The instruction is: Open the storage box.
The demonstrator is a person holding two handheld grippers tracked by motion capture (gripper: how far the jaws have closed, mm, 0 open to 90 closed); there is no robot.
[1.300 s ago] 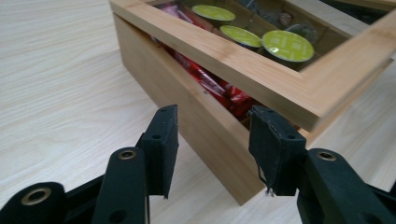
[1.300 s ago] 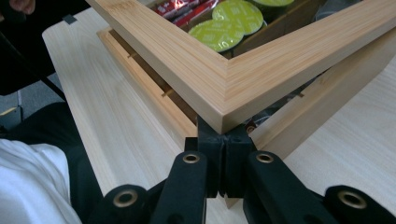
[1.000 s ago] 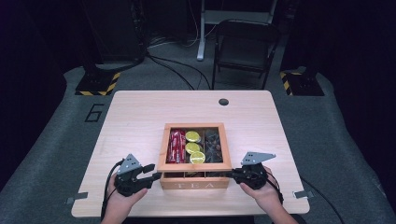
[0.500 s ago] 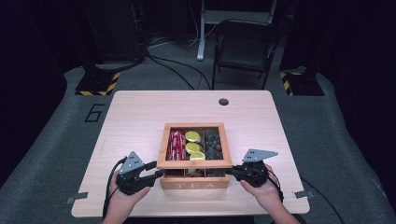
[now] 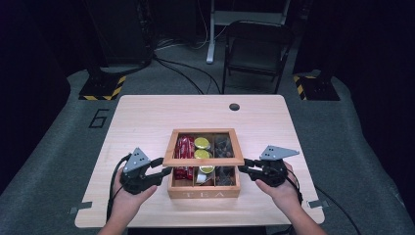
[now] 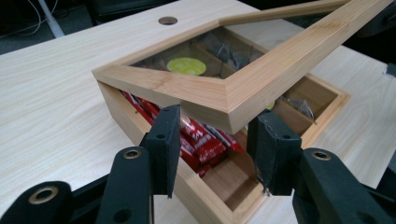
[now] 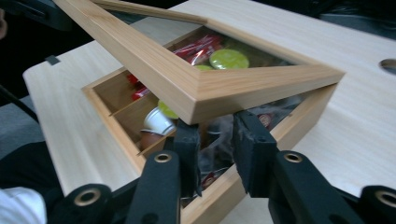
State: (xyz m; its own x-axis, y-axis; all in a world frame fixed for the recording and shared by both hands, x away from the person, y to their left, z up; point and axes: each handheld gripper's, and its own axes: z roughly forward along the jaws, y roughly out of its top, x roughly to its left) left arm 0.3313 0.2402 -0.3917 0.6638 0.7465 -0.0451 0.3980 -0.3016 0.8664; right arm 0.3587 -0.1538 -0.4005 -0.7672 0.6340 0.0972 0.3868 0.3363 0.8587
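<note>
Tea box (image 5: 204,187) sits near the table's (image 5: 147,112) front edge, its glass lid (image 5: 203,160) raised. Gripper views show each lid corner resting on jaw tips: left gripper (image 6: 212,135) parted beneath it, right gripper (image 7: 215,137) just opening, clamping nothing.

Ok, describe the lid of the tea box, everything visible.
The lid is a light wooden frame around a clear pane, through which green-topped pods and red packets show. It is tilted up at the near edge, far edge still down on the box. The left gripper and the right gripper sit under its two front corners, jaws apart beneath the wood; whether they bear on it is unclear.
</note>
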